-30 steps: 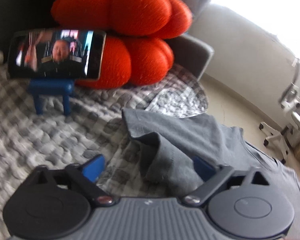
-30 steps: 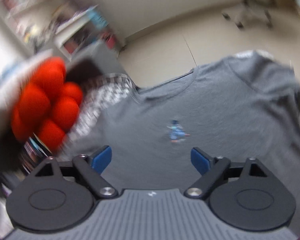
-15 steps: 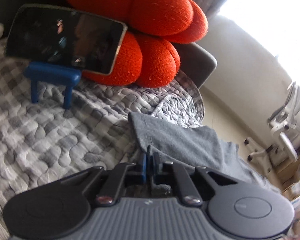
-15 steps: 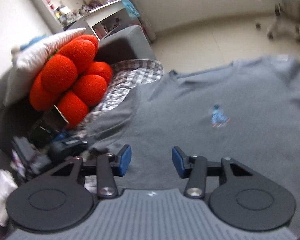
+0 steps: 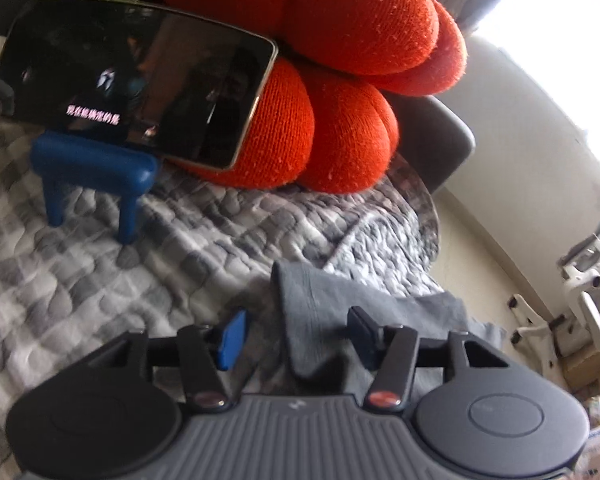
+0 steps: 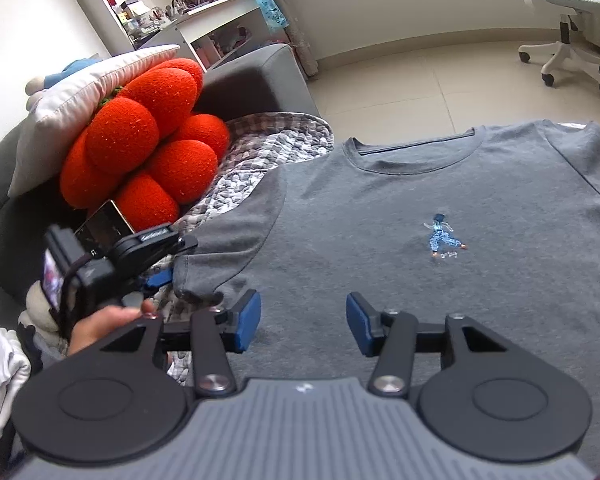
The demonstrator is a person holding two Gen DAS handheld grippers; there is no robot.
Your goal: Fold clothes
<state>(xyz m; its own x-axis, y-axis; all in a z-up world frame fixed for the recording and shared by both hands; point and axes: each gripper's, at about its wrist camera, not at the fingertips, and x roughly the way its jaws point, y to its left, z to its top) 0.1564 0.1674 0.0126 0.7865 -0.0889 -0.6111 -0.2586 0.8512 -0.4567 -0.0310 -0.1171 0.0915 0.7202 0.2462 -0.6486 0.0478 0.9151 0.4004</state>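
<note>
- One shirt (image 6: 440,208), grey, lies face up on the quilt (image 5: 100,280); collar toward the far edge, small blue figure on the chest, one sleeve (image 6: 228,248) spread toward the quilt's cushion side.
- Two grippers. Left gripper (image 5: 296,334): jaws opening, about half apart, with the sleeve's edge between them but not pressed by either pad; it has hold of nothing.
- Right gripper (image 6: 303,322): jaws about half apart, empty, hanging over the shirt's lower body with cloth beneath and nothing between the pads.
- Key relation: the sleeve lies straight ahead of the left gripper, its long axis running from the quilt's cushion side in toward the shirt's body. That gripper is the nearer by far; judged, a sleeve fold inward would fall to it.
- One hand (image 6: 100,320), in the right wrist view, carrying the left gripper.
- One phone (image 5: 136,84), dark screen, on one blue stand (image 5: 96,168).
- One orange cushion (image 5: 320,80) behind the phone.
- One white pillow (image 6: 80,96); one office chair (image 6: 564,20) on the floor beyond.
</note>
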